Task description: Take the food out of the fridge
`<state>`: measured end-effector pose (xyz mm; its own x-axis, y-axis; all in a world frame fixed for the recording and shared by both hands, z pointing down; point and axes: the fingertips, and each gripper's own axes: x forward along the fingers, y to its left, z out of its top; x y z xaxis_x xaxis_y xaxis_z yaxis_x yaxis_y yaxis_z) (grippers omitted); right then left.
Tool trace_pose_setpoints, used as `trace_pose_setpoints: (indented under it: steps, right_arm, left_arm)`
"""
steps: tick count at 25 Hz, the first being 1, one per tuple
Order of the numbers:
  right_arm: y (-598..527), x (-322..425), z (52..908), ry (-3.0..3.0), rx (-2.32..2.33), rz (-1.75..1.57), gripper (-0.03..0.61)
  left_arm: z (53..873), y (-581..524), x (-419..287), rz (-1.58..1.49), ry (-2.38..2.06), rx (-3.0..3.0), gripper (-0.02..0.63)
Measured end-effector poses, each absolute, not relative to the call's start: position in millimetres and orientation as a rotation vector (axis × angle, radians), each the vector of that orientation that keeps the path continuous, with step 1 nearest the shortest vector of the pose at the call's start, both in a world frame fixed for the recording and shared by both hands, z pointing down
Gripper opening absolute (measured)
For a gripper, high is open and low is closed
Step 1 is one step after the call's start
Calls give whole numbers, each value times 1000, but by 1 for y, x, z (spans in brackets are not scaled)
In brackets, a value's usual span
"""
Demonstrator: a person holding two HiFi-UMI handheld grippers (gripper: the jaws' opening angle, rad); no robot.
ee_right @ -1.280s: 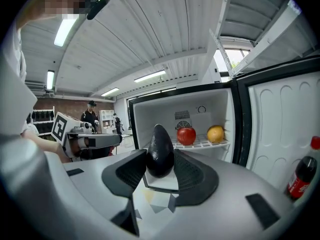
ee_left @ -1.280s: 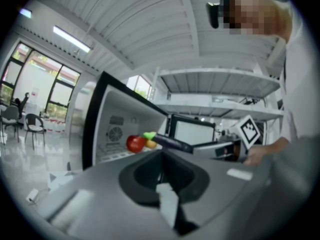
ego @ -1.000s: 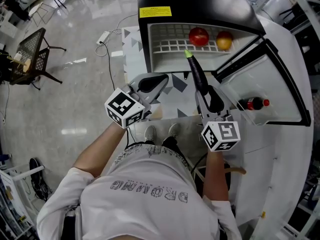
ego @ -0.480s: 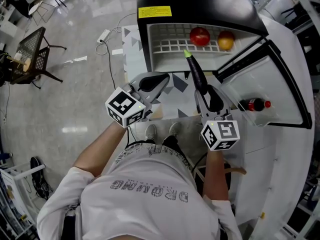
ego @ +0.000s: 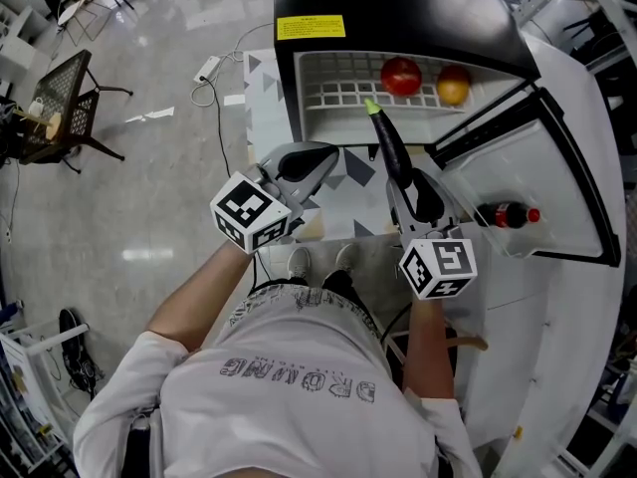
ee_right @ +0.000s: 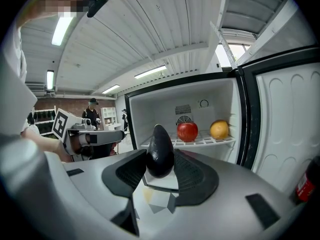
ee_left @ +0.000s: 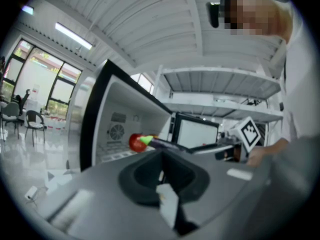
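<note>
The fridge (ego: 398, 8) stands open, and everything here lies in front of it or inside it. The right gripper (ego: 416, 195) is just in front of the fridge opening, its jaws clamped on the thick end of a dark eggplant (ego: 393, 147). In the right gripper view the eggplant (ee_right: 160, 151) sits squarely between the two ridged pads, which press on it from both sides. Its green stem end points into the fridge, and in the head view it reaches the front edge of the white wire shelf (ego: 338, 93).

On that shelf, further inside the fridge, a red fruit (ego: 401, 76) and a yellow-orange fruit (ego: 453, 86) rest side by side, apart from the eggplant. The fridge door (ego: 557, 167) is swung out to the right of the opening, with a red-capped bottle (ego: 506, 214) in its door rack.

The left gripper (ego: 304, 162) is to the left of the fridge opening, clear of the shelf. Its jaws are together with nothing between them.
</note>
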<state>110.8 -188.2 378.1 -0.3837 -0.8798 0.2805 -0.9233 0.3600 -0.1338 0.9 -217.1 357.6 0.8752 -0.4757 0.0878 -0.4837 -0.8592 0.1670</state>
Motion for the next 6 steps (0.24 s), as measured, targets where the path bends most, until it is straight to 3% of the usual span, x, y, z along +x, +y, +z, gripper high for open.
trace_pose_setpoints:
  steps: [6]
  right_arm:
    - [-193,113,377,-2456,1642,399,166]
  left_arm:
    - [358,-221,4,66,-737,2863,6]
